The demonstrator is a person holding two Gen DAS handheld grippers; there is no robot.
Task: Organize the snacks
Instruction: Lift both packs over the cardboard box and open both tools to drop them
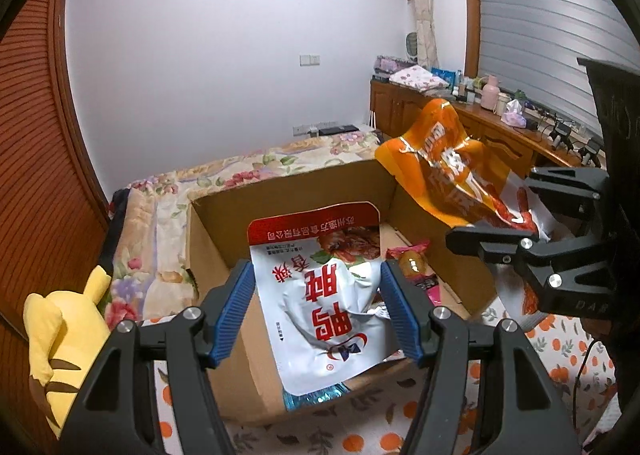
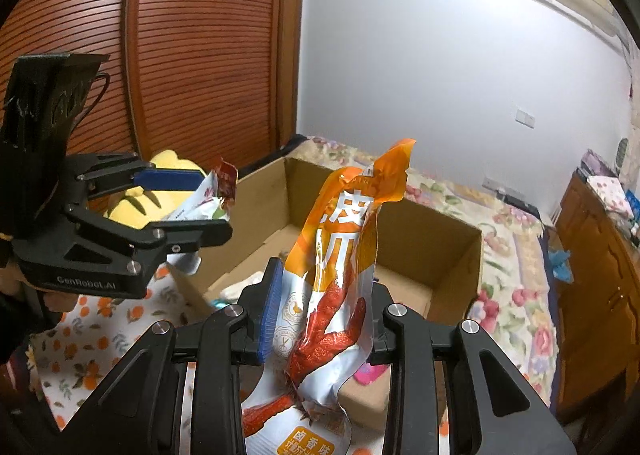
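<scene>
Mid-drop step: left gripper pinches white-and-red foil snack pouch btwn its pads, above open brown cardboard box. Right gripper clamps orange foil chicken-feet bag over far rim. Next, prob: lower in, release.

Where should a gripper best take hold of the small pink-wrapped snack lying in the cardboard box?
From straight above, across the narrow width of the small pink-wrapped snack. It lies flat on the floor of the cardboard box, whose walls block any approach from the side.

Box on bed, plush left.
</scene>
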